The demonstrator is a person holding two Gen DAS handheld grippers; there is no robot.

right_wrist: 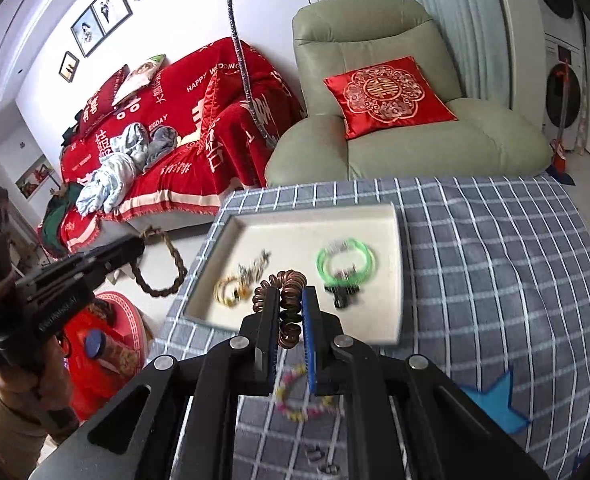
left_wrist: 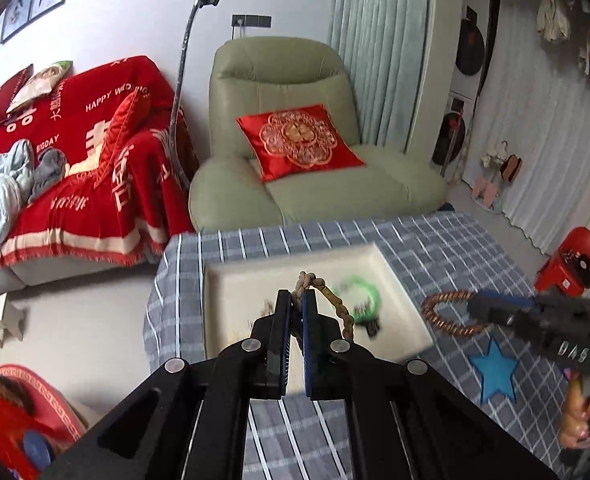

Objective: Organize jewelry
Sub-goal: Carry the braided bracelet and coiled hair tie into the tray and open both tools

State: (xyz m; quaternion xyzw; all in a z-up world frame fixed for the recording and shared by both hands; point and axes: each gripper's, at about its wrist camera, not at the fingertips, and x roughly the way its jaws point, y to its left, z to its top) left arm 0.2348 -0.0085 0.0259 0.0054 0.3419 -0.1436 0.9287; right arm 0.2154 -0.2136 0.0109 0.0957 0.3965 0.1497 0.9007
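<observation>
**Two bracelets lifted over the jewelry tray**

Braided bracelet (left_wrist: 337,304): a brown, rope-like loop. In the left wrist view it sits at centre frame, pinched between the pressed-together jaws of the left gripper (left_wrist: 298,300), with a short loop above the fingertips and a strand hanging down to the right.

Coiled bracelet (right_wrist: 285,304): a copper-coloured spiral ring. In the right wrist view it is clamped between the nearly closed jaws of the right gripper (right_wrist: 291,300), with coils bulging out above and to the left of the tips.

Tray (right_wrist: 391,216): white, square, shallow-walled, resting on a blue checked tablecloth (right_wrist: 495,260) in mid-frame. It contains a green bangle (right_wrist: 347,258), a small dark item just below the bangle, and a blurred cluster of yellow and silver pieces (right_wrist: 239,284) toward its left side.

View differences:
- The right wrist view shows a pastel beaded bracelet (right_wrist: 303,396) on the cloth, in the lower centre below the fingers, and two small metallic items near the bottom edge. The left wrist view shows neither.
- The right wrist view shows the whole braided loop, seen at left against the floor beyond the table edge.
- The left wrist view shows the coiled ring as a full open circle at right of frame, held to the right of the tray.
- Both views show a blue star (left_wrist: 495,372) on the cloth.

Background: a green armchair (left_wrist: 295,80) with a red cushion, and a red-covered sofa (left_wrist: 75,152) at upper left.
</observation>
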